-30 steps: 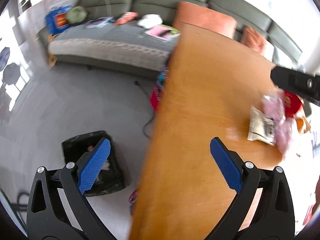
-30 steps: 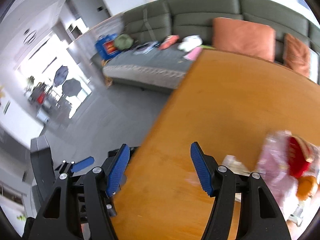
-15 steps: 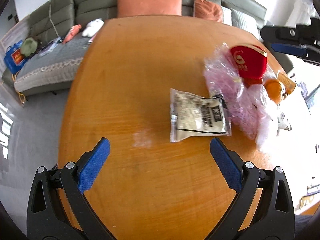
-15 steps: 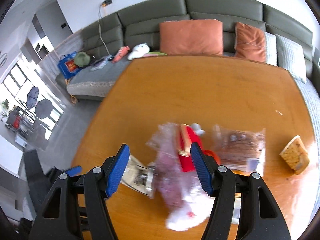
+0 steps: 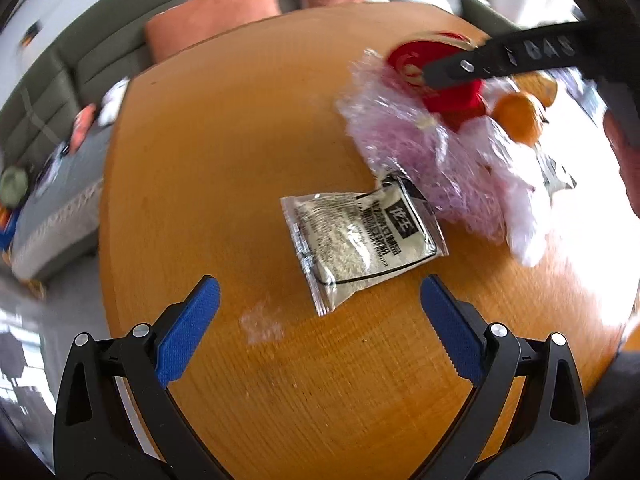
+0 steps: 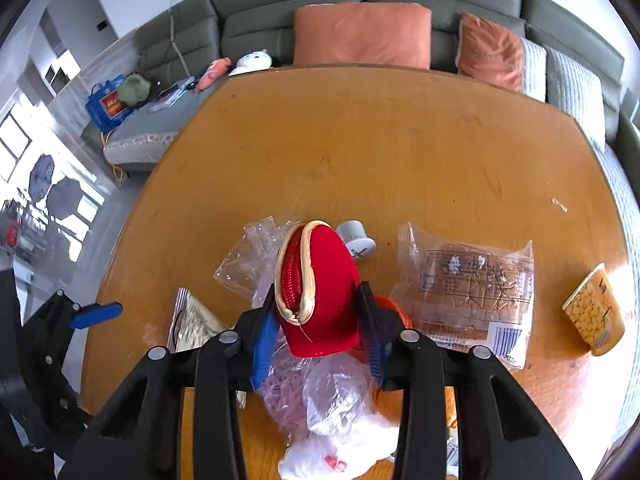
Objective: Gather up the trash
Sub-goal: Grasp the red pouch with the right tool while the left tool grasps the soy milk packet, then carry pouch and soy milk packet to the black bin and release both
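My right gripper [image 6: 318, 312] is shut on a red zip pouch [image 6: 320, 292] with a gold rim, above a pile of pink and white plastic bags [image 6: 320, 408]. In the left wrist view the pouch [image 5: 440, 80] sits under the right gripper's black arm. My left gripper [image 5: 316, 312] is open and empty, just short of a clear printed packet [image 5: 360, 240] that lies flat on the wooden table [image 5: 240, 140]. The packet's edge shows in the right wrist view [image 6: 192, 320].
A clear bread wrapper [image 6: 468, 288], a corn-print paper cup [image 6: 596, 312] on its side and a small white spool [image 6: 356, 238] lie on the table. An orange fruit [image 5: 516, 116] sits by the bags. A grey sofa with orange cushions [image 6: 360, 36] stands behind.
Both grippers swung from the table's left edge over to the trash pile. My right gripper closed on the red pouch. My left gripper moved close to the clear packet and stayed open.
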A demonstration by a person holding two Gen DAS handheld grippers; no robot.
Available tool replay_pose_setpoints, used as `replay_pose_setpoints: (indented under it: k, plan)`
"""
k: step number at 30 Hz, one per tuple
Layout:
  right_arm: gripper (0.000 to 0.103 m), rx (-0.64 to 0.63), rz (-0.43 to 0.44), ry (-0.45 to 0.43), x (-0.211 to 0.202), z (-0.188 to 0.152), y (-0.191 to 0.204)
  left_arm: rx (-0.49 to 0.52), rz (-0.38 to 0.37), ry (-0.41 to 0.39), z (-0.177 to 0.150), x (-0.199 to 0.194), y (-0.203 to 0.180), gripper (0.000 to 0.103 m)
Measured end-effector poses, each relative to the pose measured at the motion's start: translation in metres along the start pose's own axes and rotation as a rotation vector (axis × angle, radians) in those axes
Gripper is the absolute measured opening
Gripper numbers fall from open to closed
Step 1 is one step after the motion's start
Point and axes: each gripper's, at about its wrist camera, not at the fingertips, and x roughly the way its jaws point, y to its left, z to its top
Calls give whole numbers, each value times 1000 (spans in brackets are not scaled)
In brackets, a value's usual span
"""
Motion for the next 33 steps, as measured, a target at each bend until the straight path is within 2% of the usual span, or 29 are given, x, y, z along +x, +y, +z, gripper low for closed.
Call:
replay_pose_setpoints:
  k: [4, 8, 10, 14, 17, 18, 20, 22, 24, 29, 33]
  plan:
    - [37, 94, 43, -45, -14, 0, -11, 118, -52, 38, 10, 11, -2, 97]
    - [37, 163, 72, -70, -29, 0, -16, 331, -87, 57, 20, 24, -6, 97]
    - [37, 191, 65, -87, -36, -4, -16, 448, -102, 71, 24, 32, -10, 97]
    - [37, 248, 41, -113, -48, -12, -15, 610, -140, 102, 28, 49, -19, 97]
    - [37, 281, 16, -124, -55, -19, -13, 663, -191, 88, 36, 55, -21, 97]
    - [37, 288, 10, -125, -56, -19, -13, 663, -205, 83, 39, 55, -23, 95]
    - [37, 299, -2, -127, -58, -21, -13, 634, -250, 78, 46, 55, -24, 85]
    - [37, 308, -9, -131, -60, -22, -12, 589, -282, 86, 47, 59, -27, 69]
    - [37, 311, -9, -138, -61, -21, -10, 534, -265, 70, 49, 58, -26, 60]
    - [37, 285, 9, -148, -63, -18, 2, 358, -229, 67, 44, 51, -23, 55]
    - [37, 240, 36, -150, -64, -16, 19, 214, -249, 55, 26, 41, -14, 54]
